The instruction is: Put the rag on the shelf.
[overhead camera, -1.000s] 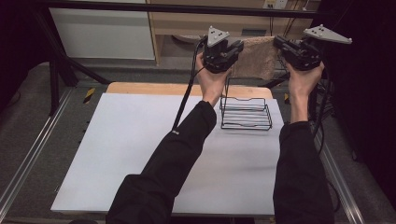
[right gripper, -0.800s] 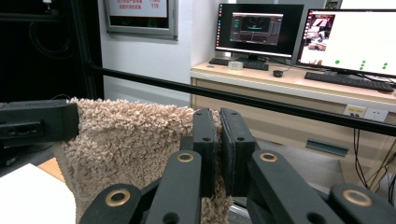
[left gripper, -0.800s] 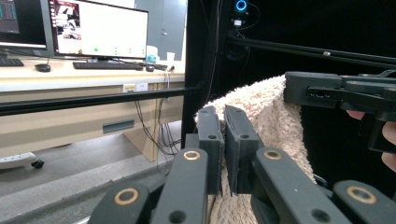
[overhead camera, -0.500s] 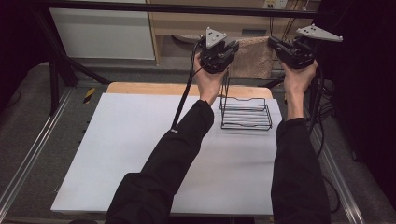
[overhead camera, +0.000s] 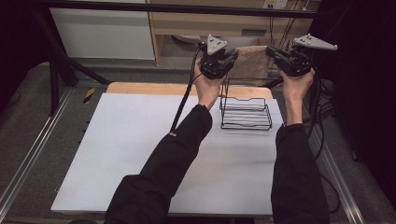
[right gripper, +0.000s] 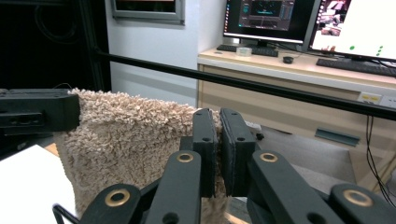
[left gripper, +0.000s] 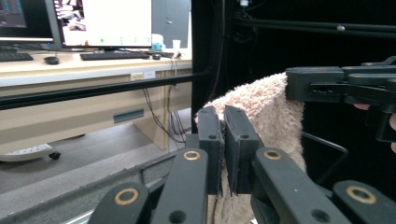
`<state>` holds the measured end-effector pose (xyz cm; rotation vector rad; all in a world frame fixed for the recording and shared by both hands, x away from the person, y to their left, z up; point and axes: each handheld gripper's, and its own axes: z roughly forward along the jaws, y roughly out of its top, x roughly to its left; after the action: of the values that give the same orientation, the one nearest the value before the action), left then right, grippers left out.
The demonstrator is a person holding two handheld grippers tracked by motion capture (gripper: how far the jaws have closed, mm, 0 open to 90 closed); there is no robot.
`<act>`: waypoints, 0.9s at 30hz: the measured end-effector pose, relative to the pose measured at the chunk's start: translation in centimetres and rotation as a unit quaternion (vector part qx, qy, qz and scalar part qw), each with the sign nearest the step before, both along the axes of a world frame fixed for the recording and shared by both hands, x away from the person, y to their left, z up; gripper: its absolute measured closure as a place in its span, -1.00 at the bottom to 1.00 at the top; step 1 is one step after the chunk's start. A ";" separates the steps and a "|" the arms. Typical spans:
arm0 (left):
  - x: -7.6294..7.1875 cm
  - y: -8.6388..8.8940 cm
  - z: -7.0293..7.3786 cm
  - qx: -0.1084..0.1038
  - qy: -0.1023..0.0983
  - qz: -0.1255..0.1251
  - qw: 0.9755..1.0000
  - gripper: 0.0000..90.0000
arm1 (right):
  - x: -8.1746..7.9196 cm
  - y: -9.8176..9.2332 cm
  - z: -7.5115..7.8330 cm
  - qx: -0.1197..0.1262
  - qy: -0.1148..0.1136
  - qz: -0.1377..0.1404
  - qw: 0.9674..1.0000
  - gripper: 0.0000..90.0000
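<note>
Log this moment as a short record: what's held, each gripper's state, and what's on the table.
held item: beige fluffy towel, stretched between both grippers above the table's far edge
left gripper: shut on one top corner of the towel
right gripper: shut on the other top corner
on table: black wire rack, below the towel
table: white top

towel (left gripper: 261, 112) lower edge cut off, hidden behind tool
</note>
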<state>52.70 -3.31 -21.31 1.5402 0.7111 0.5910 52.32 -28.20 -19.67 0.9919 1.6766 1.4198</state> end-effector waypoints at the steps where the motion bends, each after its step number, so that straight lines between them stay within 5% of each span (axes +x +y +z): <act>1: -0.1 -0.3 -0.1 0.003 0.000 -0.002 1.000 0.90 | -0.1 -0.2 -0.1 0.000 0.001 -0.002 1.000 0.90; 11: -1.0 -2.2 -1.2 0.013 0.001 -0.025 1.000 0.89 | -1.8 -2.7 -1.1 -0.001 0.005 -0.006 1.000 0.90; 27: -2.1 -0.5 -2.6 0.019 0.011 -0.052 0.998 0.89 | -3.5 -2.1 -2.6 -0.004 0.001 0.021 1.000 0.89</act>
<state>50.64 -3.78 -23.89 1.6116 0.6361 0.5135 48.82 -30.29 -22.23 0.9594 1.7125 1.4381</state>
